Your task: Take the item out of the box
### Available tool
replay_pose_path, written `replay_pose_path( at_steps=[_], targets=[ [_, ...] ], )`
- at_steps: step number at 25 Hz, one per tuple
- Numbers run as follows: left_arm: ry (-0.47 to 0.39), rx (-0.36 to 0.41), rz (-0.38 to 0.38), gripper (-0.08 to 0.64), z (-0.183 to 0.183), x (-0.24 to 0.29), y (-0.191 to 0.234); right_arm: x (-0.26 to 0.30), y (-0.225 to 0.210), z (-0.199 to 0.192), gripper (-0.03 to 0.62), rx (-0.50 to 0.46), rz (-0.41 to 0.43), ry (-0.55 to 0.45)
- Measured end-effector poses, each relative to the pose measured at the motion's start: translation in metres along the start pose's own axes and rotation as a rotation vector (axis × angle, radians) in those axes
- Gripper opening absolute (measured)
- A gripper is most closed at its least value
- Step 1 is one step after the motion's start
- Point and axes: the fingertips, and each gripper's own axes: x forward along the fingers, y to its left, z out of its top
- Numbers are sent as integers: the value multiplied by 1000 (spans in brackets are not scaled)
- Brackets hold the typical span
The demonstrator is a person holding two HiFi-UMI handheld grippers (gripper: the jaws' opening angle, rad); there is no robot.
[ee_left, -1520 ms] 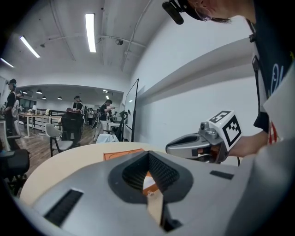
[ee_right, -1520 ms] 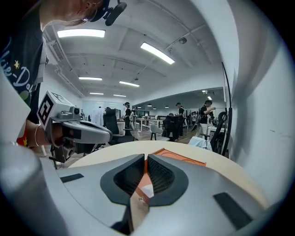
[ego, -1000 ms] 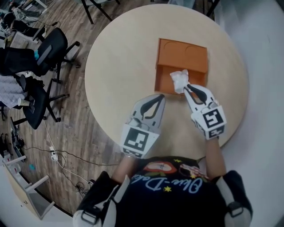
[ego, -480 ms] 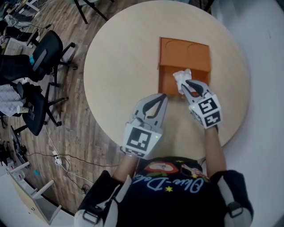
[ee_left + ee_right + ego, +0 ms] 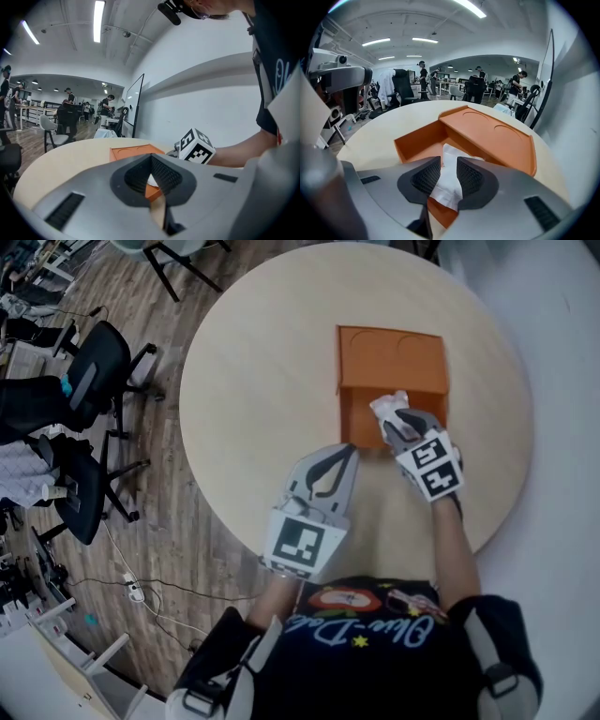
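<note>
An orange box (image 5: 389, 357) lies on the round table (image 5: 253, 381); its far part is a flat top with two round dents and its near part is an open compartment. A crumpled white item (image 5: 386, 407) sits in that compartment, at its near right. My right gripper (image 5: 392, 424) is shut on the white item (image 5: 449, 180), which shows between its pads above the box (image 5: 487, 131). My left gripper (image 5: 350, 450) hovers just in front of the box's near left corner, its jaws together and holding nothing. In the left gripper view the box (image 5: 133, 152) lies just beyond its tips (image 5: 151, 157).
The table's near edge runs just below both grippers. Black office chairs (image 5: 89, 381) stand on the wood floor to the left, with cables (image 5: 131, 589) on the floor. A white wall lies to the right. People stand far off in the room.
My right gripper has moved forward over the box's open compartment, with the white item at its tips. My left gripper has stayed roughly where it was.
</note>
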Motion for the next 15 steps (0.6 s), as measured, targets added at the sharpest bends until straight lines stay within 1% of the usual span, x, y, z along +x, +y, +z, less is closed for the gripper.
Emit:
replay_pose_path(
  at_steps=[7,11,15],
  targets=[
    [5,-11,10,-15,-1,2,15,11,-8,-4,84,-22,-21,62],
    [24,-14,5,-15,-5,2,18,14,-12,-12,84,-21,-27,101],
    [19,-26,18,-15,-8,1,25,19,-14,-16,84,-15,-38,120]
  ],
)
